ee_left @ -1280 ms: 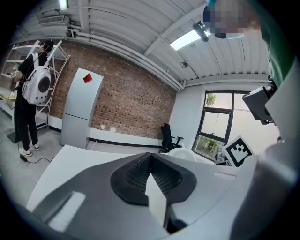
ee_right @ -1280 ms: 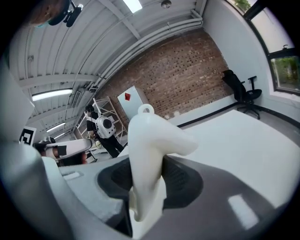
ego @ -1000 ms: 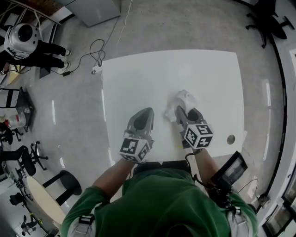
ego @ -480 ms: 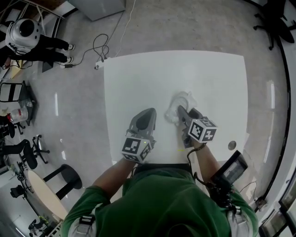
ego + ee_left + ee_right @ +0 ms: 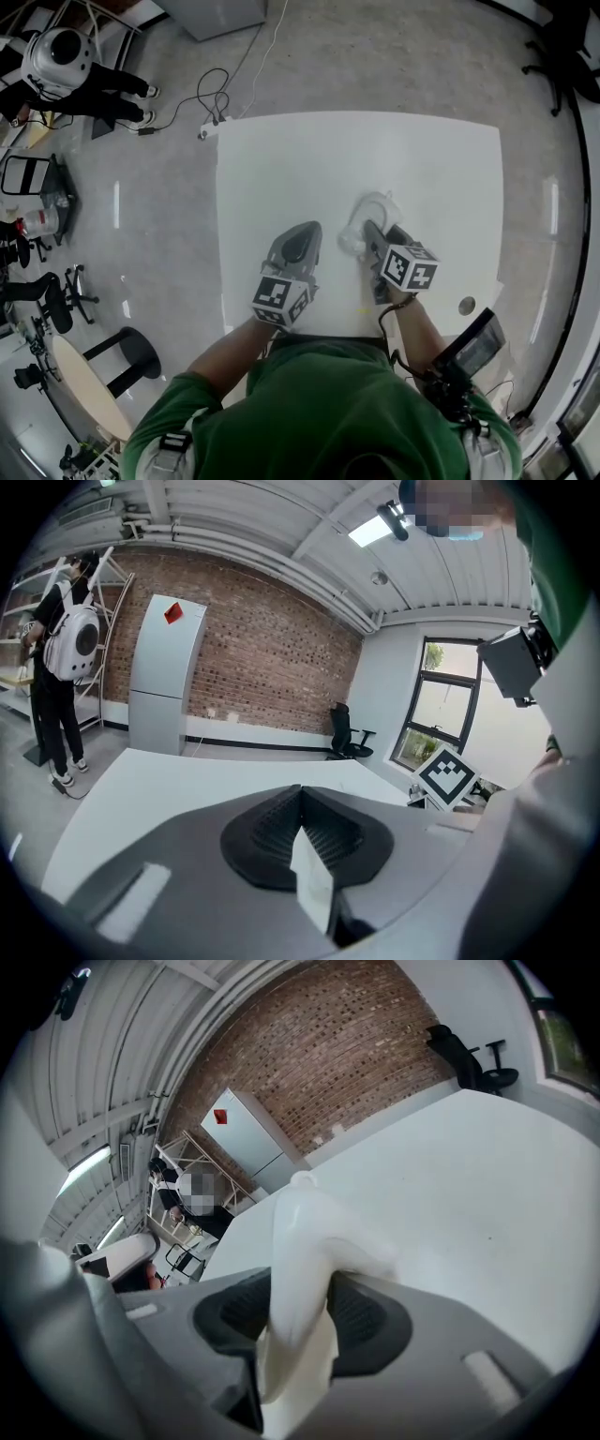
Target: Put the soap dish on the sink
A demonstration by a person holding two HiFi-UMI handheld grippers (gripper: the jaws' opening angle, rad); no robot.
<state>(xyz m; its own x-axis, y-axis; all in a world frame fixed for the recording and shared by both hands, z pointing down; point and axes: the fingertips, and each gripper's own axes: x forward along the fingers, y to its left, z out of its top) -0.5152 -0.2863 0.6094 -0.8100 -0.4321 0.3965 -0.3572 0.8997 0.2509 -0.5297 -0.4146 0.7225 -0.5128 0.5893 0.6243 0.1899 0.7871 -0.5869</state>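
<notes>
Sunk slightly toward the white worktop [image 5: 281, 159] since a second ago, both together. At left, left claw [image 5: 300, 234] closed and empty, near the front edge. At right, right claw [image 5: 372, 234] clasping the white soap dish [image 5: 373, 208], just eased wider yet both pads touching it. Seen from overhead: dish at mid-worktop, ahead of the claw. Seen only in the right gripper view: rim wedged upright between the pads.

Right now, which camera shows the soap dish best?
The right gripper view: the soap dish stands large between the right gripper's fingers, which have just been opening. The head view shows it small, white on the white table, partly under that gripper. The left gripper view does not show it.
</notes>
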